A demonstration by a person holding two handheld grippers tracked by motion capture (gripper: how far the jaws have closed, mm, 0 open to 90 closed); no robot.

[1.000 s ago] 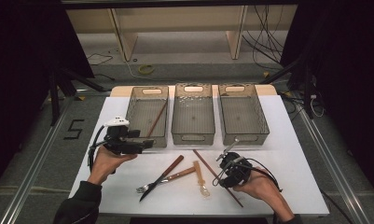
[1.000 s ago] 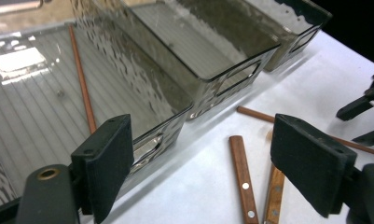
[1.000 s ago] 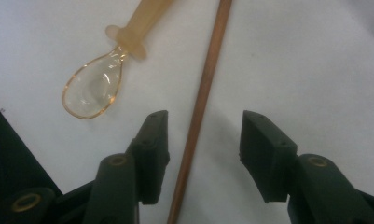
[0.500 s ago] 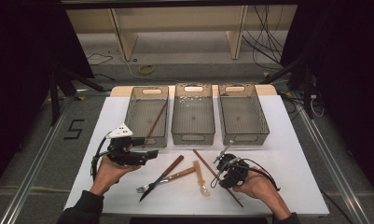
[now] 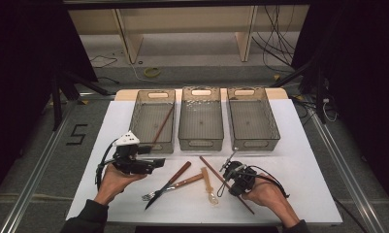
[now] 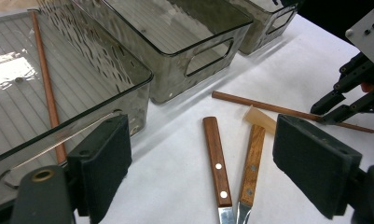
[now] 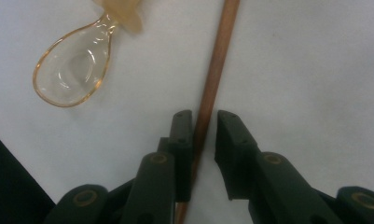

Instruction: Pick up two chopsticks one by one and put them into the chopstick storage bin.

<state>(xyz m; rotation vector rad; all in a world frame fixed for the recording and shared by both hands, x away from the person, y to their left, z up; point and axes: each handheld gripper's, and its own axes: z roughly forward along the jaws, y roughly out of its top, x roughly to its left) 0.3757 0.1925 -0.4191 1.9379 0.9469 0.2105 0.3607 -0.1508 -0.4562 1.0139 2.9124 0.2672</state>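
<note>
Brown chopstick [image 7: 212, 79] lay flat on the white table [image 5: 303, 160], slanting from just below the middle bin [image 5: 201, 119] toward the near right edge. Ran between the jaws of the right gripper [image 7: 204, 122], one pad touching it, the other a sliver apart; jaws had just been closing around it, not yet clamped. Just beside: clear amber spoon [image 7: 72, 70], bowl up. Further left, wooden-handled knife [image 6: 217, 161] and fork [image 6: 250, 163], handles side by side, splaying toward the bins. Left gripper [image 5: 153, 164] hovered near the left bin [image 5: 151, 121], jaws spread wide with nothing between them. Second chopstick [image 6: 47, 84] lay inside that bin. Right bin [image 5: 252, 116] stood beside the middle one.
</note>
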